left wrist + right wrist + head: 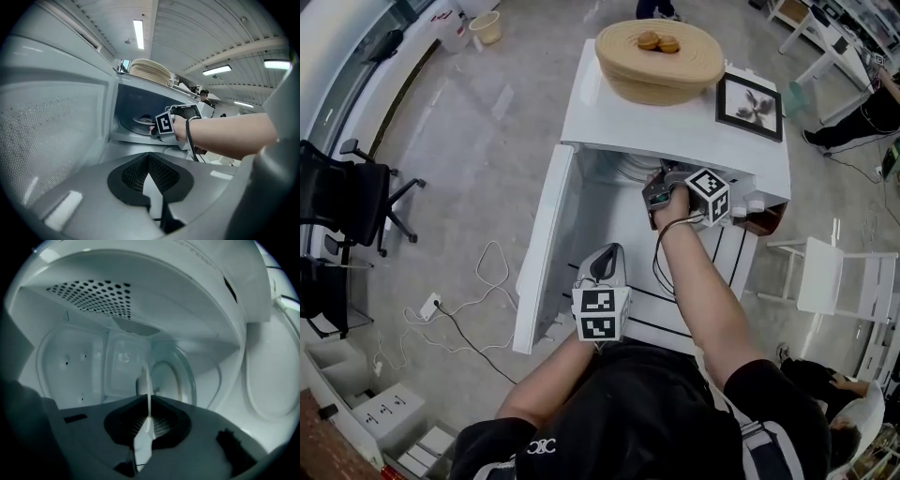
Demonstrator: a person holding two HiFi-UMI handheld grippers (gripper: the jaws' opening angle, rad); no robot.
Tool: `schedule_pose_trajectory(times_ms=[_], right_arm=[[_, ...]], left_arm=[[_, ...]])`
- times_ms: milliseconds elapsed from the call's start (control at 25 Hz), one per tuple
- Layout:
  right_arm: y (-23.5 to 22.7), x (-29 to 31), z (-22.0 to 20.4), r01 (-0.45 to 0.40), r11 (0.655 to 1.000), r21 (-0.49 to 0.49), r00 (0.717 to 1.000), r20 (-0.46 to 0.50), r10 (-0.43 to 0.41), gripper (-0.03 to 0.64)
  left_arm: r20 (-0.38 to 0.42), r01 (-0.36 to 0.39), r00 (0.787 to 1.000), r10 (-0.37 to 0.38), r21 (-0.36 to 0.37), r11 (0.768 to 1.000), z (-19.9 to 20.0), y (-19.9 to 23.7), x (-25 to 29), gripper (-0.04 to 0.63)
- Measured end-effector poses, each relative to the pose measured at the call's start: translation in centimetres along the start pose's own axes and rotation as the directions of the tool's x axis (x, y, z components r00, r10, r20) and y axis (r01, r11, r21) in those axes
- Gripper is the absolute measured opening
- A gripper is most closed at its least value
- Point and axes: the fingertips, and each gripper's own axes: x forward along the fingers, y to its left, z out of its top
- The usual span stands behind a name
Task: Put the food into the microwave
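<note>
The white microwave [675, 127] stands with its door [546, 244] swung open to the left. My right gripper [661, 192] reaches into the cavity, shut on the rim of a white plate [146, 390], which shows edge-on between the pads. From the left gripper view the plate [138, 121] hangs just over the cavity floor, with the right gripper [154, 130] at the opening. The glass turntable [177, 376] lies behind it. What the plate carries is hidden. My left gripper [602, 267] waits shut and empty [149, 157] in front of the door.
On the microwave sit a woven basket [661, 66] with two buns [658, 42] and a framed picture [750, 105]. A white chair [825, 277] is at the right and a black office chair [356, 202] at the left. Cables and a power strip [431, 305] lie on the floor.
</note>
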Motion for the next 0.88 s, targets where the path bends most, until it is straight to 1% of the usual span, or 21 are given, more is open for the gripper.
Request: schedule_pose_trajectory(times_ms=[240,440,560,680,880], right_arm=[[-0.9,0.5,0.1,0.054,0.997,-0.048,0.998,0.013,-0.054,0.018],[-0.9,0.8,0.2,0.091,0.981,-0.171,0.996,0.024,-0.088,0.018],[-0.8,0.8,0.3,0.124,0.958,-0.259,0.992,0.04,-0.117,0.018],[-0.6,0.6,0.5,0.158,0.922,-0.353,0.987,0.06,-0.146,0.029],[-0.9,0.2,1.0,0.224,0.879,-0.421,0.975,0.108,-0.196,0.052]], left_arm=[[0.001,0.004,1.0,-0.004,0.005,1.0,0.1,0.4,0.0,0.009],[-0.013,0.009,1.0,-0.009,0.001,1.0,-0.1,0.7,0.0,0.009],[-0.007,0.016,1.0,-0.016,0.009,1.0,0.1,0.6,0.0,0.009],[-0.011,0.035,0.999,-0.035,0.023,0.999,0.1,0.2,-0.1,0.009],[-0.017,0.048,0.999,-0.047,0.024,0.999,0.0,0.1,0.1,0.009]])
